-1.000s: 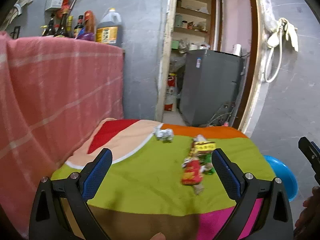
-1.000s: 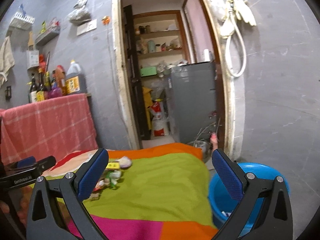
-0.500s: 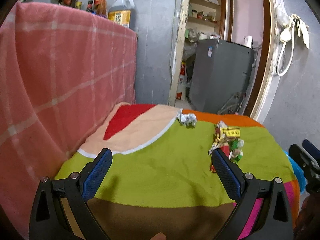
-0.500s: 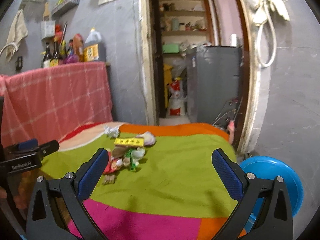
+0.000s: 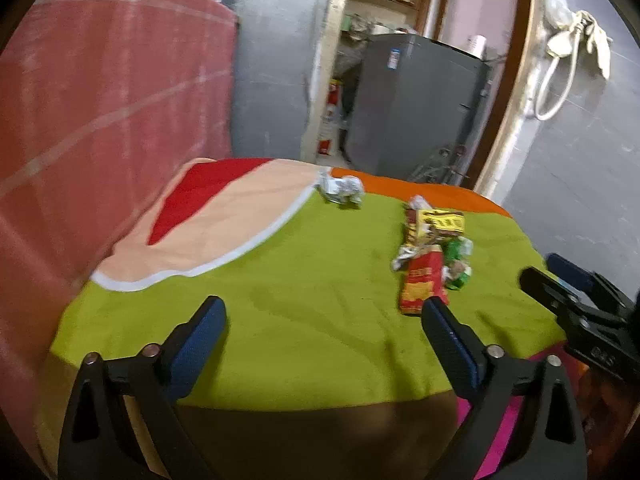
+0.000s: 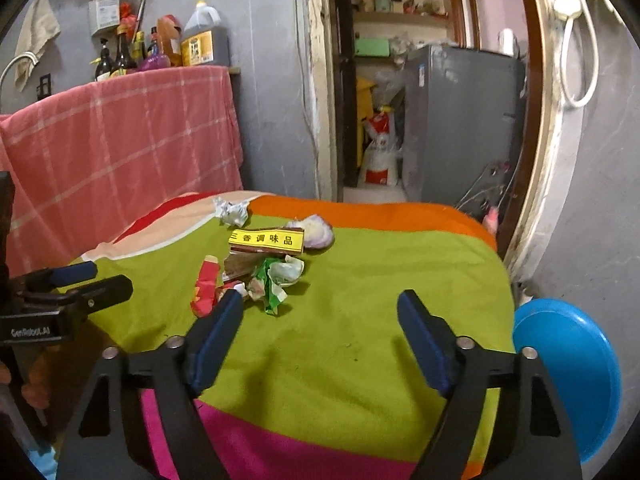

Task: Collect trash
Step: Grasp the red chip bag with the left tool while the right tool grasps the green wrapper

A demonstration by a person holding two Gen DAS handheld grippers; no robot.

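Note:
A small pile of trash lies on the green part of the table's colourful cloth (image 6: 360, 320): a yellow-labelled box (image 6: 266, 239), a red wrapper (image 6: 207, 286), a green-and-white wrapper (image 6: 280, 276) and a pale onion-like lump (image 6: 318, 231). A crumpled paper ball (image 6: 233, 212) sits apart, behind the pile. My right gripper (image 6: 320, 304) hovers just in front of the pile, its jaws closing with nothing between them. In the left wrist view my left gripper (image 5: 323, 312) is over bare cloth, its jaws closing on nothing. The red wrapper (image 5: 422, 284) lies just beyond its right fingertip, and the paper ball (image 5: 342, 190) lies farther back.
A blue basin (image 6: 568, 372) sits low beside the table's right edge. A pink checked cloth (image 6: 120, 140) hangs along the left, with bottles (image 6: 200, 40) on top. Behind the table are a doorway, a grey fridge (image 6: 460, 120) and shelves.
Both views have tilted down and come closer to the table, so the trash pile looks larger and nearer. Both pairs of jaws have narrowed, the right pair more.

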